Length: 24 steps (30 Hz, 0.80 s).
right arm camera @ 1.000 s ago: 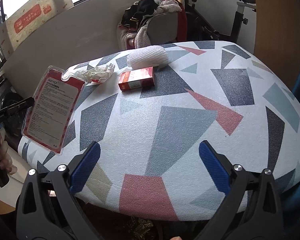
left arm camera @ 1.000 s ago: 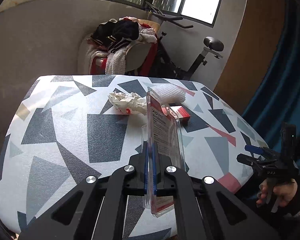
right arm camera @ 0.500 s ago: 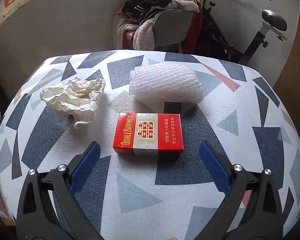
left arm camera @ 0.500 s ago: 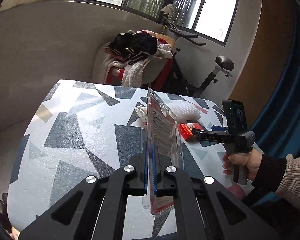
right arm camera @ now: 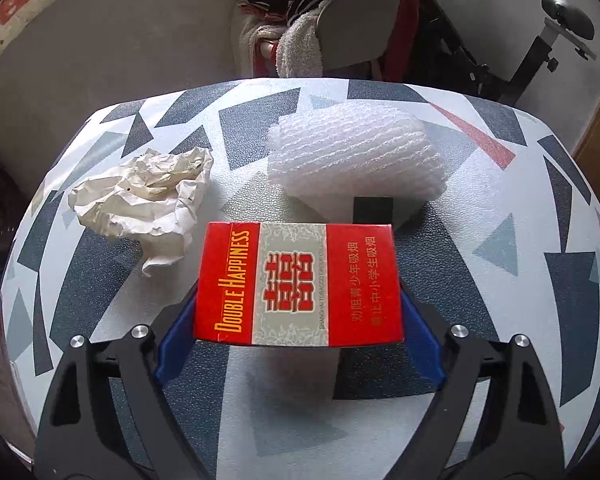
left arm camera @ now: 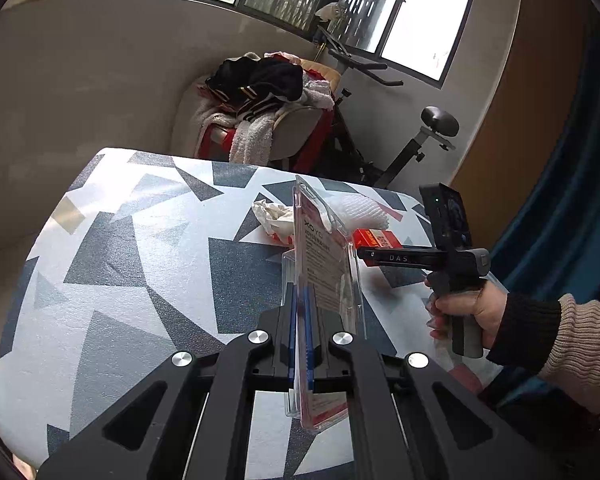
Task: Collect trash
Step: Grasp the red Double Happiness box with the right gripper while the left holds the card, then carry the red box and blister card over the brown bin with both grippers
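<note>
Since a second ago, we have brought our right gripper [right arm camera: 298, 316] from the near edge of the surface [right arm camera: 500, 288] in over the trash. Half a second ago the red cigarette pack [right arm camera: 298, 284] lay ahead of the wide-spread fingers; now it sits between them and they are closing on it. The blue pads [right arm camera: 420, 332] stand at its two short ends, though we cannot tell whether they press yet. Our left gripper [left arm camera: 300, 332] still clamps the clear blister pack [left arm camera: 324, 276], upright on edge between fully closed fingers, much as before.

The pack's lid reads "DOUBLE HAPPINESS" in yellow, with a red double-joy character on a grey band, small "SHANGHAI TOBACCO" print and a column of Chinese warning text. The blister card carries "XOYO" at its top. In the left view the right gripper's body shows "DAS".

Just beyond the pack lie the crumpled paper [right arm camera: 144, 200] to the left and the white foam net sleeve [right arm camera: 356, 156] to the right. Past the surface stands a chair heaped with clothes [right arm camera: 324, 12] and an exercise bike [left arm camera: 416, 140].
</note>
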### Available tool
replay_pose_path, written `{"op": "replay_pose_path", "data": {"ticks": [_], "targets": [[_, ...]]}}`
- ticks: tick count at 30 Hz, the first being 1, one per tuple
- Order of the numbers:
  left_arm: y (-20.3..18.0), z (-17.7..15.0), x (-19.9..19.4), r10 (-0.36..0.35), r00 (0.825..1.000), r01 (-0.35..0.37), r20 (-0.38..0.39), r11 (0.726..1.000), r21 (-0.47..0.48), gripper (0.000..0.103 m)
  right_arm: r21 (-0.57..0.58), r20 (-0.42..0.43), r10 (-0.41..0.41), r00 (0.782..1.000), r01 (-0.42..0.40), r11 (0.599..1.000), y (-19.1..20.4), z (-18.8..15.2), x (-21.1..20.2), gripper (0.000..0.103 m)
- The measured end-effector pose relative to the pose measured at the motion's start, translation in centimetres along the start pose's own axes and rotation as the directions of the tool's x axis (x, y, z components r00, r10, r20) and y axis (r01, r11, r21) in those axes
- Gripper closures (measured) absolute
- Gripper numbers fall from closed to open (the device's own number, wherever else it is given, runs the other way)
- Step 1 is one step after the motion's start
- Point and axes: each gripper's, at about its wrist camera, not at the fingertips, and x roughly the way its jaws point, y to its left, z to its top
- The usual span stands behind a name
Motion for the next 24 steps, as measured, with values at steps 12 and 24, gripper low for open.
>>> {"op": "replay_pose_path", "data": {"ticks": [12, 24], "targets": [[-6.5, -5.1, -2.5, -0.009, 0.999, 0.013, -0.044, 0.996, 0.088, 0.099, -0.036, 0.140, 0.110, 0.984, -0.106, 0.994, -0.2, -11.3, -13.2, 0.016], [-12.0, -12.4, -4.8, -0.019, 0.992, 0.040, -0.125, 0.985, 0.169, 0.099, -0.007, 0.192, 0.134, 0.972, -0.135, 0.991, -1.4, -20.4, -19.1, 0.016]]}}
